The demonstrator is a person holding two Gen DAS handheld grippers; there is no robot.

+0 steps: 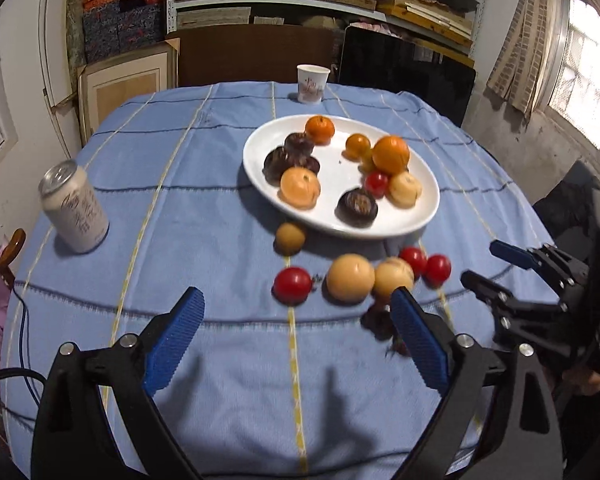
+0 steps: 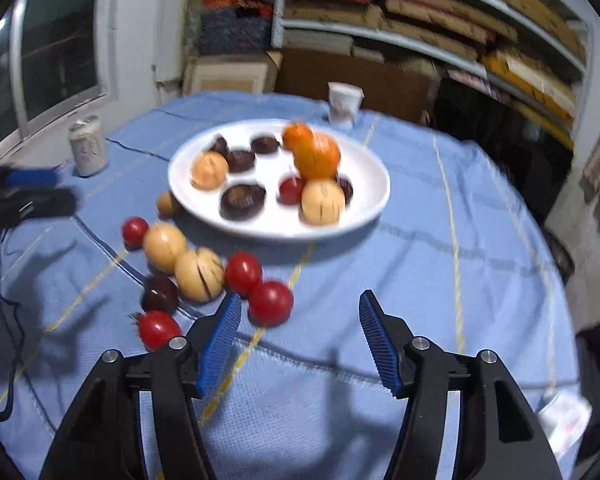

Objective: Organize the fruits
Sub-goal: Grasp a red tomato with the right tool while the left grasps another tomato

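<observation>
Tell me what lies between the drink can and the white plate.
Only bare blue tablecloth separates the drink can from the white plate; no fruit lies there. The left wrist view shows it best.

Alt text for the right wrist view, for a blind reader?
A white plate of mixed fruit sits on a blue tablecloth, with loose tomatoes and pale fruits nearer the camera. The right tool hangs open and empty in front.

Left gripper [image 1: 296, 312] and right gripper [image 2: 300, 316] both spread, empty.
</observation>
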